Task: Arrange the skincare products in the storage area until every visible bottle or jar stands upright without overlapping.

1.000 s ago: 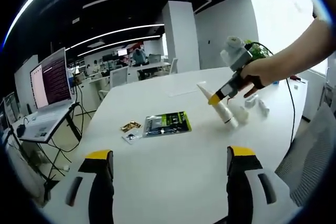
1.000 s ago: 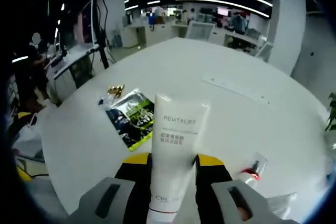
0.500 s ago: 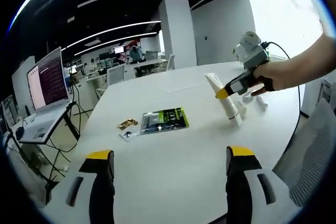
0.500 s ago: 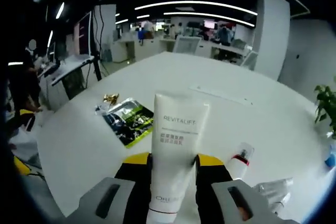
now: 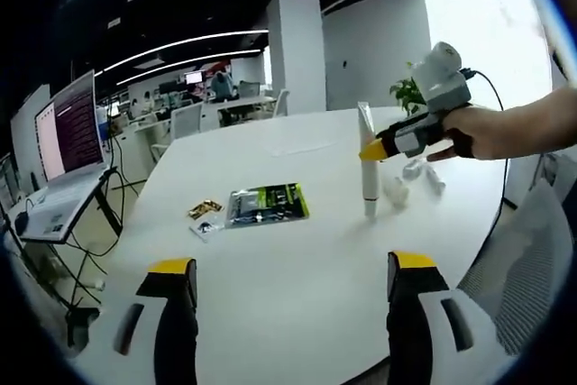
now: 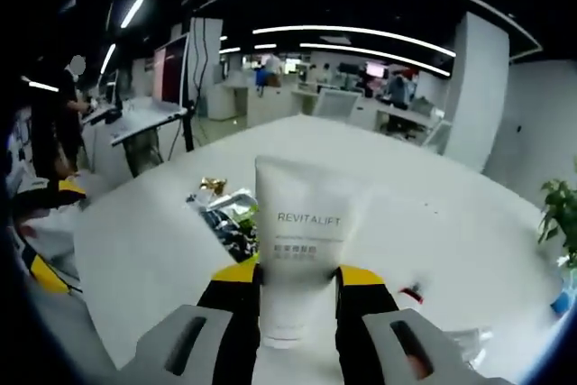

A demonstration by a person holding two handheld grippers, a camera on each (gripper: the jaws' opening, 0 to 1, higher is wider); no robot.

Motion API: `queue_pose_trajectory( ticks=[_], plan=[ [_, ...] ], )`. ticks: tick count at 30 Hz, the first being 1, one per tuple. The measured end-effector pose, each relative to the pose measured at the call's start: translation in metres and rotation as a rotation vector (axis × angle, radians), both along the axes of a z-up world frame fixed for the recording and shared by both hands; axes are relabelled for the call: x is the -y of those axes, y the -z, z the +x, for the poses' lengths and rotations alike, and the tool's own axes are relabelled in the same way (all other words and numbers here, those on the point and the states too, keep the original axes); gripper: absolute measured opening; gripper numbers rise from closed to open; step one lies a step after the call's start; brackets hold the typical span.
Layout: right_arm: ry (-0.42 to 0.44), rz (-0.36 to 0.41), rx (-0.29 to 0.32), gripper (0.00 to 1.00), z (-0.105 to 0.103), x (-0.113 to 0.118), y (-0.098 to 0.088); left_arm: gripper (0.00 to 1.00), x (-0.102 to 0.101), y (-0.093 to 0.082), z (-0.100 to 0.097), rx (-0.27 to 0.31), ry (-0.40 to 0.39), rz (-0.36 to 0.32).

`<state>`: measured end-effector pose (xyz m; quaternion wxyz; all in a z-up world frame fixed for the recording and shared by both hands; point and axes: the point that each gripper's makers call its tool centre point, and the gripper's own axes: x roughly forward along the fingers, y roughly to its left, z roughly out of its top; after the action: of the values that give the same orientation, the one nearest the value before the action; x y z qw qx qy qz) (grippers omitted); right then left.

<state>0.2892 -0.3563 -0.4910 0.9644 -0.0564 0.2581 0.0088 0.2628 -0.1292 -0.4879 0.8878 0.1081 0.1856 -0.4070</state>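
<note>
Right gripper pinches white tube upright on table; left gripper spread, holding nothing

Right tongs clamped on a white tube, held by a hand, left tongs spread wide

The right tongs have swung the white tube from tilted to upright.

Tube upright on table, far right, other products just beyond it. Flat packet mid-table to its left, small sachets further left. Laptop off table, far left.
</note>
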Motion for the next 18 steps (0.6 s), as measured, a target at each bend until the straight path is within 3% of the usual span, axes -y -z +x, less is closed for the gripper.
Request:
queue_pose_trajectory(
  ticks=[12,15,18],
  plan=[
    [-0.01,-0.006,0.045,0.24,-0.024,-0.012,-0.014,0.81,0.021,-0.039,0.013,0.038,0.015,-0.086],
    [-0.004,-0.004,0.053,0.24,-0.03,-0.013,-0.017,0.81,0.028,-0.045,0.011,0.039,0.04,-0.099],
    [0.002,0.003,0.061,0.24,-0.035,-0.014,-0.019,0.82,0.045,-0.052,0.004,0.029,0.119,-0.11]
  ],
)
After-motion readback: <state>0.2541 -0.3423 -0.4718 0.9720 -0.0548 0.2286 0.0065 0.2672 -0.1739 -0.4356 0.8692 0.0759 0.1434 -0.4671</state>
